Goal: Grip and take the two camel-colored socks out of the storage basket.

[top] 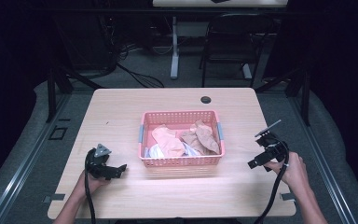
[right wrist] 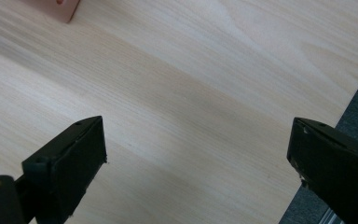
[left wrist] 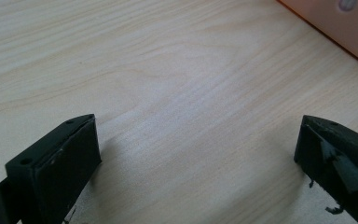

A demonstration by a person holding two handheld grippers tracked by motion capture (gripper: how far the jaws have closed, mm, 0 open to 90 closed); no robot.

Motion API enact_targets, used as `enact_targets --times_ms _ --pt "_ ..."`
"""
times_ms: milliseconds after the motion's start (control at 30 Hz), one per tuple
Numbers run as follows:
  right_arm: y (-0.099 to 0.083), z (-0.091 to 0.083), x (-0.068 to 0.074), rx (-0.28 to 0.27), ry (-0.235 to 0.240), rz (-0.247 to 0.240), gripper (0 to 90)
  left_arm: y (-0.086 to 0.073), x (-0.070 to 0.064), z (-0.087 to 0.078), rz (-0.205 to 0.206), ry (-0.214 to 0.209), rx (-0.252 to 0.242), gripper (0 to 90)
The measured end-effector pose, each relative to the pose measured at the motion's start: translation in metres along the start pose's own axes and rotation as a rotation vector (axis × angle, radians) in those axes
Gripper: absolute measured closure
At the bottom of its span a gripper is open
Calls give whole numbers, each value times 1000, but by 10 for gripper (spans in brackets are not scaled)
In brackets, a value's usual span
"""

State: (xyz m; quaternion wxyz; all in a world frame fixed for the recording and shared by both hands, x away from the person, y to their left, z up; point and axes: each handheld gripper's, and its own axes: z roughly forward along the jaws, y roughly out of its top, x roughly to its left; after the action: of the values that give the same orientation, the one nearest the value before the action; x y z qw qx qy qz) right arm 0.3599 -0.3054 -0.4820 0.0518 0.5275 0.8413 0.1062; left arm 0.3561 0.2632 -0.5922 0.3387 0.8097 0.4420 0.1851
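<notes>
Count: one pink basket (top: 181,161), two grippers, roughly four cloth pieces inside (exact number hard to tell).

Basket: pink plastic lattice walls, grey handle clips on both short sides, set near table (top: 121,112) centre, long side toward the person. Contents: peach cloth (top: 168,141) at middle, two tan-brown cloths (top: 201,137) at right, bit of white cloth (top: 154,151) at front-left corner. All lying crumpled below the rim.

Left gripper (top: 120,169): held in left hand (top: 93,181) at front-left, low over the wood, jaws spread wide and gripping nothing. Well apart from basket. Basket corner (left wrist: 340,23) seen at upper right in left gripper view.

Right gripper (top: 253,163): held in right hand (top: 292,169) at front-right, jaws likewise wide apart, nothing between them. Near the table's right edge (dark floor strip visible past it in right gripper view). Sliver of basket corner (right wrist: 67,9) at top left there.

Room: bare wood on both sides of basket and along the front strip; wider bare stretch behind it up to a cable hole (top: 206,99). Chair (top: 228,42) beyond far edge.
</notes>
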Motion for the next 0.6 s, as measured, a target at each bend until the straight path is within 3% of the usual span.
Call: enact_targets --times_ms 167,200,600 --pt "6 -7 9 -37 5 -9 41 -1 0 -1 -1 0 1 0" --pt "9 -10 10 -13 9 -33 41 -1 0 -1 0 -1 1 0" --pt "40 -36 30 -46 -4 -109 41 -1 0 -1 2 0 -1 0"
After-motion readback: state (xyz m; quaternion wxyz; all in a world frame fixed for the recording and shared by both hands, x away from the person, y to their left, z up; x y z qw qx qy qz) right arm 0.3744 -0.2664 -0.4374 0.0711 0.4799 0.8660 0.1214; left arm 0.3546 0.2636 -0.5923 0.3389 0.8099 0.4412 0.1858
